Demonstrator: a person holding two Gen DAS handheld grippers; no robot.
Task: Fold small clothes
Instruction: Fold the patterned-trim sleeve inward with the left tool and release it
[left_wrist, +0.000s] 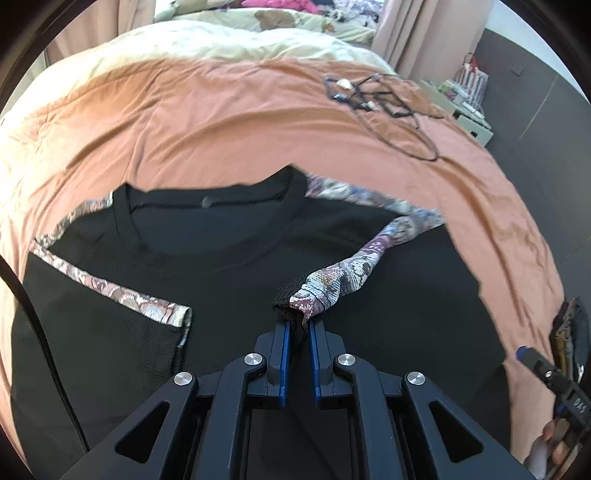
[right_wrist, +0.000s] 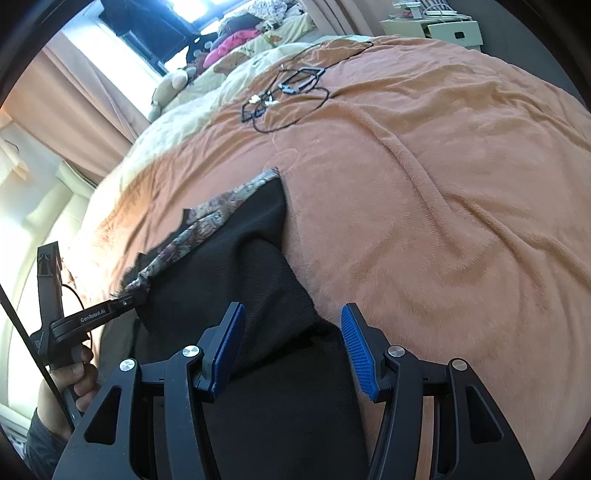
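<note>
Black knit top (left_wrist: 229, 266) with patterned trim lies face up on the orange blanket (left_wrist: 229, 122) of a bed; we are mid-fold on a sleeve. Our left tongs (left_wrist: 298, 326) are clenched on the patterned sleeve cuff (left_wrist: 314, 295), drawn in over the chest. Our right tongs (right_wrist: 293, 328) hang released, gripping nothing, above the top's side edge. Next, we judge, the cuff must be laid flat and let go. A tangle of black cables (left_wrist: 380, 99) sits well apart, no obstacle.
</note>
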